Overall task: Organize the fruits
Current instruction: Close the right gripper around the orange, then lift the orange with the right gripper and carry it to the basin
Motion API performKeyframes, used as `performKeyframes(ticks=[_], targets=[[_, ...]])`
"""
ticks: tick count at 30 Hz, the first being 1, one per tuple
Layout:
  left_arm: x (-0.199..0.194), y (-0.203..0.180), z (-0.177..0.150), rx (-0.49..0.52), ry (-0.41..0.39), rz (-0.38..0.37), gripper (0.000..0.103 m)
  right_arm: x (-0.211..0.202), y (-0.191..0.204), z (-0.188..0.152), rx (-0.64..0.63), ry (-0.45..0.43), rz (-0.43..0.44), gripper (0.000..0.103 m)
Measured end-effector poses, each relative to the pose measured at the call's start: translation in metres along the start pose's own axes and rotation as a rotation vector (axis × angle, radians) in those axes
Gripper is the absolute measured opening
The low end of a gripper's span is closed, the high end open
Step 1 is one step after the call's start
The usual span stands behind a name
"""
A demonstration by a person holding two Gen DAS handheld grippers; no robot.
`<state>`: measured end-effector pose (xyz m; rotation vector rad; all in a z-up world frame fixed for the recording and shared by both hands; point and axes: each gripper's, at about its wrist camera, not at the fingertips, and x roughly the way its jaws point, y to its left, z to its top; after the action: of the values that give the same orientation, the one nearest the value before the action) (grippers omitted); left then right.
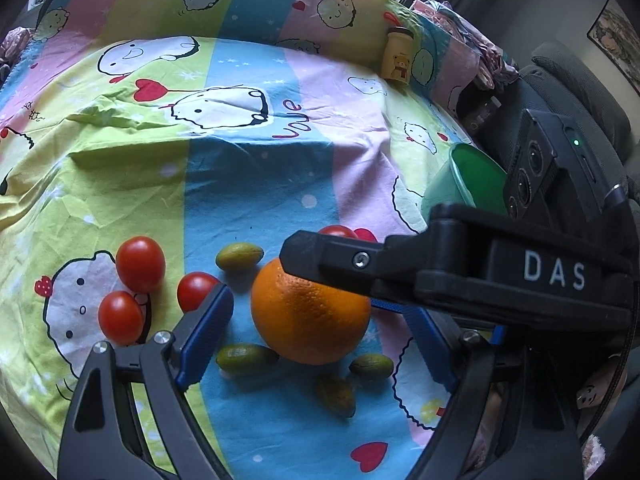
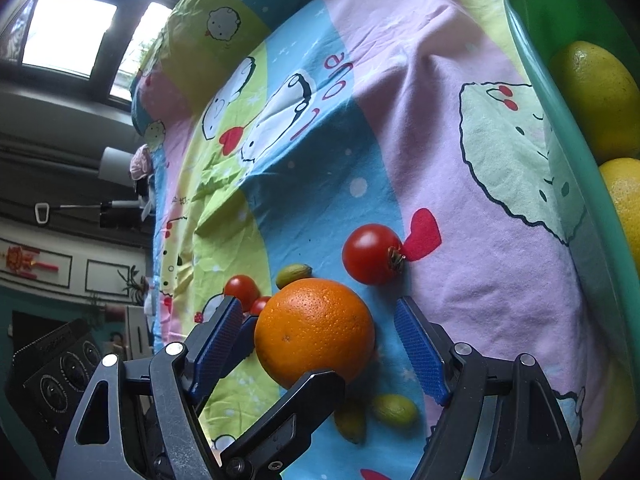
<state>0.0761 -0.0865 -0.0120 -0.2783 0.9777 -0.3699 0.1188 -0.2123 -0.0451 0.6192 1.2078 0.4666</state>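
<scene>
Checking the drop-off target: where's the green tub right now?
In the right wrist view the green tub runs along the right edge on the cartoon bedsheet, holding two yellow citrus fruits, up-right of the orange.

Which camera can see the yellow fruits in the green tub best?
The right wrist view. There the green tub opens toward the camera, showing two yellow fruits, one above the other. In the left wrist view the tub is partly hidden behind the other gripper's black body, and no yellow fruit shows.
</scene>
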Motion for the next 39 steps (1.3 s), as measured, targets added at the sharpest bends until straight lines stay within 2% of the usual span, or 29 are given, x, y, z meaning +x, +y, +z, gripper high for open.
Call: performKeyframes(ticks=[1,5,12,15,23,39], targets=[[0.001,0.001,0.0,-0.001,0.0,-0.002,0.085,0.001,-0.001,0.0,0.003,0.004,0.008,0.079],[0.007,0.002,-0.001,-0.017,0.021,-0.003,0.085,0.007,-0.007,0.001,0.037,0.024,0.043,0.066],[0.013,0.005,-0.004,-0.05,0.044,-0.056,0.076,0.009,-0.007,0.001,0.03,0.022,0.059,0.065],[0.015,0.005,-0.005,-0.05,0.048,-0.029,0.065,0.008,-0.008,0.001,0.028,0.022,0.061,0.064],[0.014,0.005,-0.005,-0.042,0.047,-0.003,0.065,0.008,-0.005,-0.002,0.02,0.026,0.054,0.064],[-0.011,-0.002,0.0,-0.027,-0.04,-0.016,0.064,-0.012,0.014,-0.007,-0.054,-0.038,0.08,0.065]])
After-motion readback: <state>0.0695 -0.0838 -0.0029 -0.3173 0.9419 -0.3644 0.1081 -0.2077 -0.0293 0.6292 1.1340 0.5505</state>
